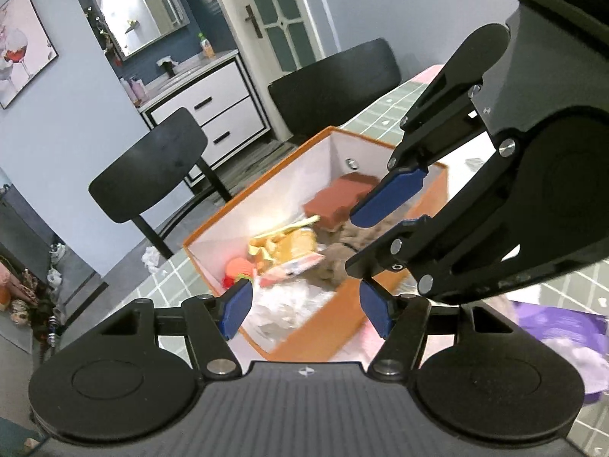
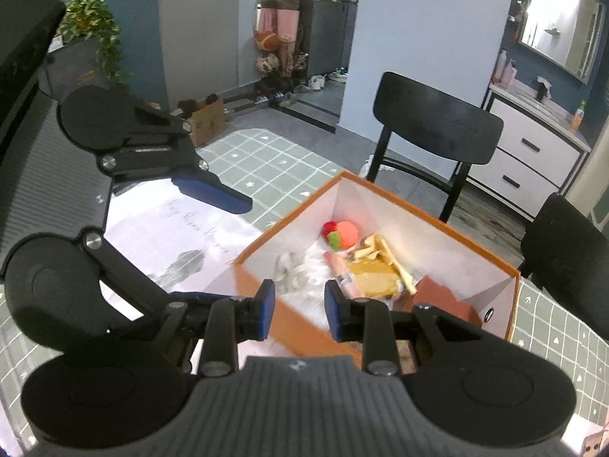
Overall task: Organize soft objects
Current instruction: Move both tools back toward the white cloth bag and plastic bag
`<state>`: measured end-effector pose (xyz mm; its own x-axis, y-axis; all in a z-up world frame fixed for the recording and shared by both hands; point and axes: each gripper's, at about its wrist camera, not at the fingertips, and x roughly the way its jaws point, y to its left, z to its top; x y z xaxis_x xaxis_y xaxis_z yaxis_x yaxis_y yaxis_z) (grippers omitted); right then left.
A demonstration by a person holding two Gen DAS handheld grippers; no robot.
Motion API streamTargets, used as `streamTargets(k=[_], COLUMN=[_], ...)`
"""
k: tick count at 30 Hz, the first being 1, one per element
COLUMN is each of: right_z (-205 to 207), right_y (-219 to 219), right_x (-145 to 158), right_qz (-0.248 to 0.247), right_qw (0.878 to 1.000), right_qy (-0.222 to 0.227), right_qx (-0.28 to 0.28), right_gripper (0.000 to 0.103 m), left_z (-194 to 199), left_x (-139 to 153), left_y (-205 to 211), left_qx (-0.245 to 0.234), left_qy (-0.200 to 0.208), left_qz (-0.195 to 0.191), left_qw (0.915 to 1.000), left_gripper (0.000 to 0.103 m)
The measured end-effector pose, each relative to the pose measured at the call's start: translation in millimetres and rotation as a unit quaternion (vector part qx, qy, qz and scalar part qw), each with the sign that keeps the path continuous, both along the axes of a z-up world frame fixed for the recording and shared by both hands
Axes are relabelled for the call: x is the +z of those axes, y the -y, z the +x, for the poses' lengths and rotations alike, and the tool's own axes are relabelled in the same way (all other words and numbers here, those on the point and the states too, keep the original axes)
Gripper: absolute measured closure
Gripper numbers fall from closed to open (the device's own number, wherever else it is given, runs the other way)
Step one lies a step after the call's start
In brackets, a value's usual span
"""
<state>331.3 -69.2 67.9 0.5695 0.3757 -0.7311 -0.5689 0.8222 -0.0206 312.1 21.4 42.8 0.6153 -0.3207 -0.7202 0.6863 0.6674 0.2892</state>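
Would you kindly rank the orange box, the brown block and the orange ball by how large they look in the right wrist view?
1. Orange box, by far the largest.
2. Brown block, partly hidden behind the gripper.
3. Orange ball, smallest, though it lies farther from the camera.

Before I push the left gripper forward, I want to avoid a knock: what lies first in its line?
Likely the near wall of the orange cardboard box, which sits between the open left gripper fingers, then the white crumpled soft stuff inside. Depth is unclear.
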Motion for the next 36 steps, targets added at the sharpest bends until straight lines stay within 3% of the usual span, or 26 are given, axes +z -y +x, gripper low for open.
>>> streamTargets(k=[14, 24, 28, 36], right_z=[-70.5, -123.3, -141.1, -162.0], right_y=[13.8, 70.2, 95.8, 145.7], right_x=[-26.2, -61.7, -69.7, -79.8], right_qz=[0.0, 0.011, 0.025, 0.057], right_qw=[1.0, 0.999, 0.998, 0.993], right_qy=[-0.021, -0.045, -0.046, -0.023], right_qx=[0.004, -0.019, -0.039, -0.1], right_gripper=[0.075, 0.074, 0.074, 0.074], left_z=[-61.1, -98.1, -110.0, -132.1], left_x=[-36.7, -75.1, -87.6, -118.6], left_y=[1.2, -16.7, -26.7, -25.7], left_qx=[-0.018, -0.019, -0.041, -0.055], left_qy=[-0.036, -0.041, -0.043, -0.039], left_qz=[-0.06, -0.073, -0.084, -0.026], left_qw=[0.9974, 0.9963, 0.9947, 0.9974], left_gripper=[0.025, 0.025, 0.025, 0.025])
